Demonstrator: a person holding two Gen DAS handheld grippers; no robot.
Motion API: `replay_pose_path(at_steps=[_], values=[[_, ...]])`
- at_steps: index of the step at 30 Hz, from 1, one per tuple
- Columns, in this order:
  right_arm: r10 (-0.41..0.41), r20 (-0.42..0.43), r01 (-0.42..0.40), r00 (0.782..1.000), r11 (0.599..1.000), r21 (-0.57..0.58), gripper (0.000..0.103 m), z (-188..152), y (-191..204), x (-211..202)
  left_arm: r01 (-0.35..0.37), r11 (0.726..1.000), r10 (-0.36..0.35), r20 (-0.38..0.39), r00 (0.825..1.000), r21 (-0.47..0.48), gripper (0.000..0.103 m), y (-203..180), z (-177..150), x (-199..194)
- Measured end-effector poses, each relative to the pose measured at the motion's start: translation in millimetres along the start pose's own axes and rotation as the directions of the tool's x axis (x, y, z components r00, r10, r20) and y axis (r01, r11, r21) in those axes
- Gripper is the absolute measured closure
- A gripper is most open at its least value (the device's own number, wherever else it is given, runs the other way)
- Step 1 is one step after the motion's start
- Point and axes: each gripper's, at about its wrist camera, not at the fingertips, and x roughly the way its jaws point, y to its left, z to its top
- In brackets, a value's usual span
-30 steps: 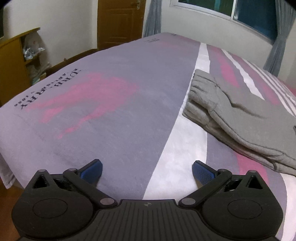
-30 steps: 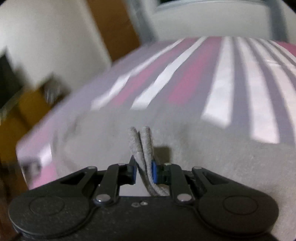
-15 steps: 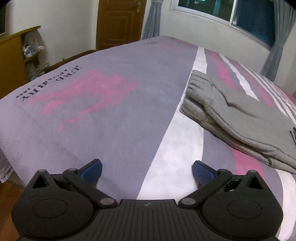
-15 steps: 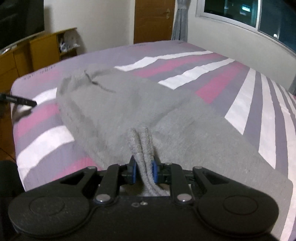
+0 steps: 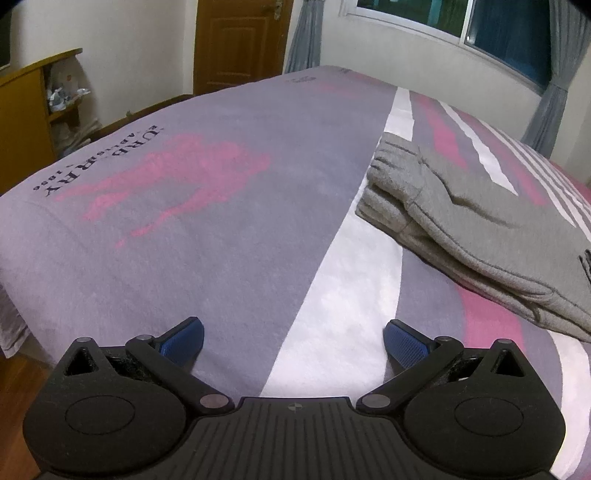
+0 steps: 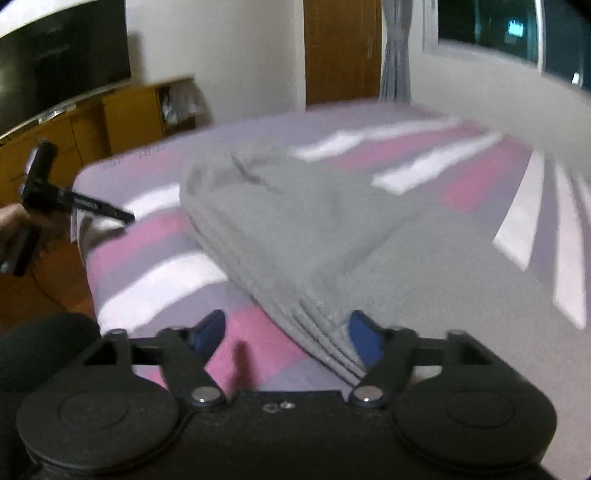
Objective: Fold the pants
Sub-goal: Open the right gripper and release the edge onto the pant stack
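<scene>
The grey pants point(image 5: 476, 225) lie folded in soft, thick layers on the bed point(image 5: 229, 229), a fleecy knit with ribbed cuffs stacked at one end and a neat run of layered edges at the other. Under them spreads a plush blanket in lilac grey with broad white and pink stripes, a large pink blotch of a figure and dark lettering near its far edge. The left gripper point(image 5: 293, 341) hovers over bare blanket with its blue, ridged pads spread wide and nothing between them, the pants well off to its right. In the blurred right wrist view the right gripper point(image 6: 286, 334) has its jaws opening; the stacked edges of the pants point(image 6: 295, 236) sit in the gap by the right-hand pad, and the pads do not press on them. Around the bed stand a brown wooden door point(image 5: 240, 40), a yellow wooden cabinet point(image 5: 26, 110) with clutter on its shelf, grey curtains point(image 5: 554, 96) and a dark window point(image 5: 498, 33).
</scene>
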Motion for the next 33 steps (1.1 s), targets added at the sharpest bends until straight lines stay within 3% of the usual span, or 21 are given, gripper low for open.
replay_pose_path(at_steps=[1, 5, 7, 10, 11, 13, 15, 19, 23, 25, 26, 29, 33], values=[[-0.013, 0.005, 0.012, 1.000, 0.999, 0.035, 0.079, -2.0, -4.4, -4.9, 0.003, 1.000, -0.003, 0.003, 1.000, -0.007, 0.000, -0.9, 1.4, -1.2], [-0.127, 0.052, 0.121, 0.991, 0.987, 0.107, 0.077, -17.5, -24.4, -34.1, 0.132, 0.986, -0.127, 0.052, 0.991, -0.105, 0.000, -6.5, 12.6, -7.2], [-0.215, 0.074, 0.201, 0.974, 0.967, 0.158, 0.075, -27.2, -39.5, -50.2, 0.174, 0.976, -0.167, 0.059, 0.984, -0.128, 0.000, -14.4, 17.6, -6.0], [-0.363, 0.110, 0.317, 0.925, 0.900, 0.300, 0.075, -41.5, -69.7, -79.5, 0.201, 0.975, -0.196, 0.052, 0.979, -0.095, 0.000, -37.1, 21.3, -2.5], [-0.416, 0.098, 0.356, 0.904, 0.860, 0.364, 0.073, -48.1, -83.2, -88.3, 0.208, 0.974, -0.204, 0.050, 0.978, -0.088, 0.001, -45.1, 21.5, -2.1], [-0.470, 0.021, 0.417, 0.883, 0.802, 0.428, 0.075, -60.9, -103.6, -94.0, 0.254, 0.965, -0.251, 0.056, 0.966, -0.067, 0.001, -66.4, 23.9, -4.2], [-0.479, 0.004, 0.418, 0.878, 0.770, 0.482, 0.075, -75.0, -115.6, -104.4, 0.302, 0.953, -0.301, 0.055, 0.952, -0.008, 0.001, -97.7, 27.9, -7.3], [-0.478, 0.004, 0.414, 0.878, 0.764, 0.494, 0.075, -84.5, -117.8, -112.2, 0.385, 0.913, -0.391, 0.025, 0.920, 0.139, 0.001, -181.7, 32.8, -6.3], [-0.480, 0.036, 0.393, 0.877, 0.757, 0.521, 0.075, -82.1, -120.7, -114.6, 0.473, 0.860, -0.474, -0.042, 0.879, 0.190, 0.001, -256.3, 28.3, -1.3], [-0.478, 0.044, 0.385, 0.877, 0.756, 0.530, 0.074, -80.2, -124.2, -111.8, 0.469, 0.851, -0.454, -0.118, 0.883, 0.235, 0.001, -286.3, 15.7, 5.0], [-0.472, 0.044, 0.379, 0.881, 0.757, 0.533, 0.073, -81.6, -125.1, -112.2, 0.481, 0.843, -0.454, -0.162, 0.876, 0.240, 0.005, -294.4, 7.1, 8.5], [-0.437, -0.062, 0.406, 0.897, 0.762, 0.504, 0.070, -89.9, -125.5, -94.9, 0.473, 0.822, -0.442, -0.169, 0.881, 0.316, 0.007, -308.4, -14.5, -1.2], [-0.451, -0.035, 0.409, 0.892, 0.771, 0.488, 0.067, -94.9, -118.8, -95.8, 0.472, 0.839, -0.444, -0.161, 0.881, 0.271, 0.017, -296.2, -10.8, -13.0]])
